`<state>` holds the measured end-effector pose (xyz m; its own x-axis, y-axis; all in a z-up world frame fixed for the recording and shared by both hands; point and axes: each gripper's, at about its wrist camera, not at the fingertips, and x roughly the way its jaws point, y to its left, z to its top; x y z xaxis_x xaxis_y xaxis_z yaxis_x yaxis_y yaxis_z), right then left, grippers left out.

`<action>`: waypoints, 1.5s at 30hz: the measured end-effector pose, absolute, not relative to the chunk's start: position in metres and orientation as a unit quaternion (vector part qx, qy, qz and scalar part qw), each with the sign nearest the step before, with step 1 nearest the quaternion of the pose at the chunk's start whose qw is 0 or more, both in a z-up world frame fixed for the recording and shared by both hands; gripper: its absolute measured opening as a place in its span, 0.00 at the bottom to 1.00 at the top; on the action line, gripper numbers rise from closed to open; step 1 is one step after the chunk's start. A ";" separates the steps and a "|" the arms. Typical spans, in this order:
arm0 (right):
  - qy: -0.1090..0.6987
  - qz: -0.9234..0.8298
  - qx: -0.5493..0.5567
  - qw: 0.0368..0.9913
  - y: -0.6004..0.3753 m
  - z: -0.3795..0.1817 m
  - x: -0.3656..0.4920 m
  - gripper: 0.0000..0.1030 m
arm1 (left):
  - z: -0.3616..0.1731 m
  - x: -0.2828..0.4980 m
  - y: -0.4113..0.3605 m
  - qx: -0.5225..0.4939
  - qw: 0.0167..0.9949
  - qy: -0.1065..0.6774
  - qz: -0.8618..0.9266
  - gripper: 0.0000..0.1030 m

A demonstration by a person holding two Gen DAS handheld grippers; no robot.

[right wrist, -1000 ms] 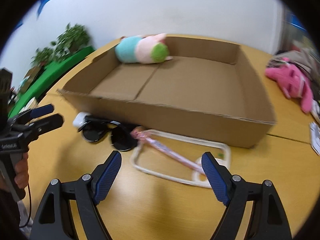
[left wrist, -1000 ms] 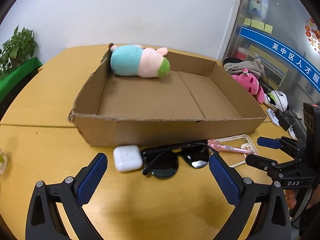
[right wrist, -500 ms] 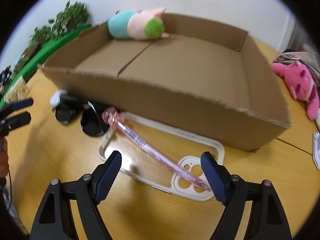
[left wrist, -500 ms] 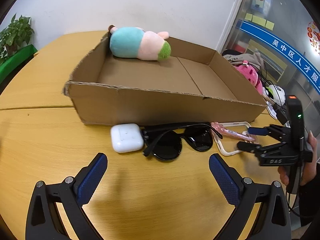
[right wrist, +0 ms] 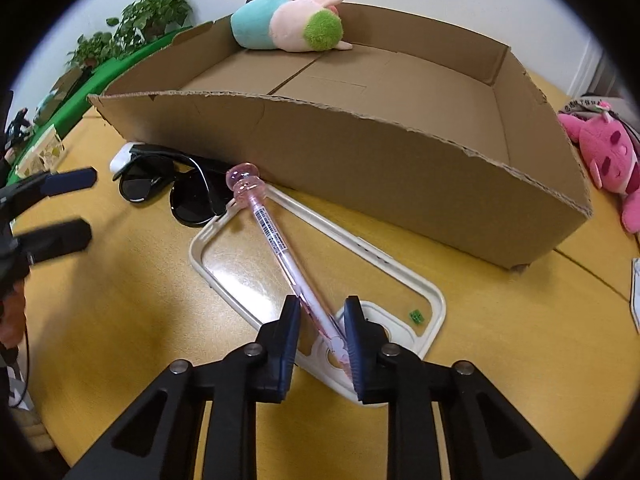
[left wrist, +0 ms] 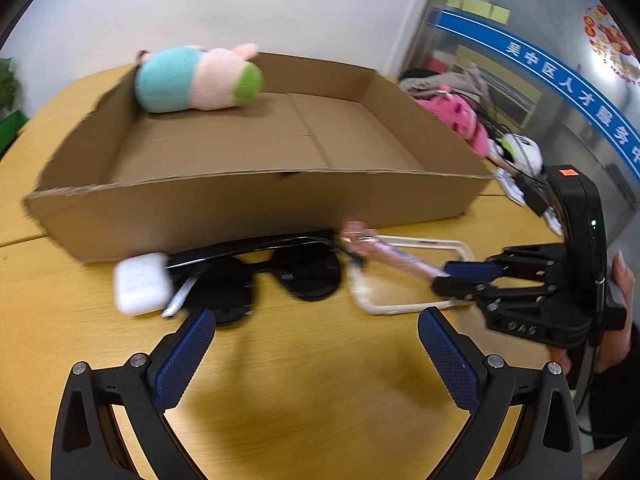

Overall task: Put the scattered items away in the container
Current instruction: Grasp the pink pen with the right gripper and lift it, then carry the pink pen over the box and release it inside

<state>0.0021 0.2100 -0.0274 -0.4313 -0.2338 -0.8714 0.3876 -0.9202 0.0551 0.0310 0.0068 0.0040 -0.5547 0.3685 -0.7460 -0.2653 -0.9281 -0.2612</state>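
The pink pen (right wrist: pixel 280 246) lies slantwise across the clear phone case (right wrist: pixel 248 268) on the table (right wrist: pixel 120 320), just near of the cardboard box (right wrist: pixel 360 160), and your right gripper (right wrist: pixel 320 312) is closing its jaws on the pen's near end. Left of the case lie the sunglasses (left wrist: pixel 276 276) and a white earbud case (left wrist: pixel 142 282). A plush (left wrist: pixel 196 78) sits in the box's far left corner, while your left gripper (left wrist: pixel 316 344) hovers released near the sunglasses.
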 end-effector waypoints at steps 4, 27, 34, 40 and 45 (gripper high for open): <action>0.032 -0.841 0.502 0.199 0.215 -0.024 0.012 0.14 | 0.006 0.021 0.029 -0.454 0.213 -0.084 0.861 1.00; -0.078 -0.832 0.482 0.261 0.230 -0.016 0.035 0.09 | -0.026 -0.013 0.084 -0.550 0.285 -0.208 0.757 0.21; -0.073 -0.829 0.477 0.282 0.218 -0.007 0.033 0.09 | 0.002 -0.012 0.071 -0.518 0.289 -0.197 0.781 0.11; -0.077 -0.840 0.452 0.291 0.211 0.014 0.024 0.09 | 0.035 -0.020 0.064 -0.490 0.294 -0.182 0.800 0.10; -0.069 -0.856 0.418 0.298 0.201 0.047 0.003 0.09 | 0.076 -0.042 0.057 -0.456 0.298 -0.155 0.824 0.10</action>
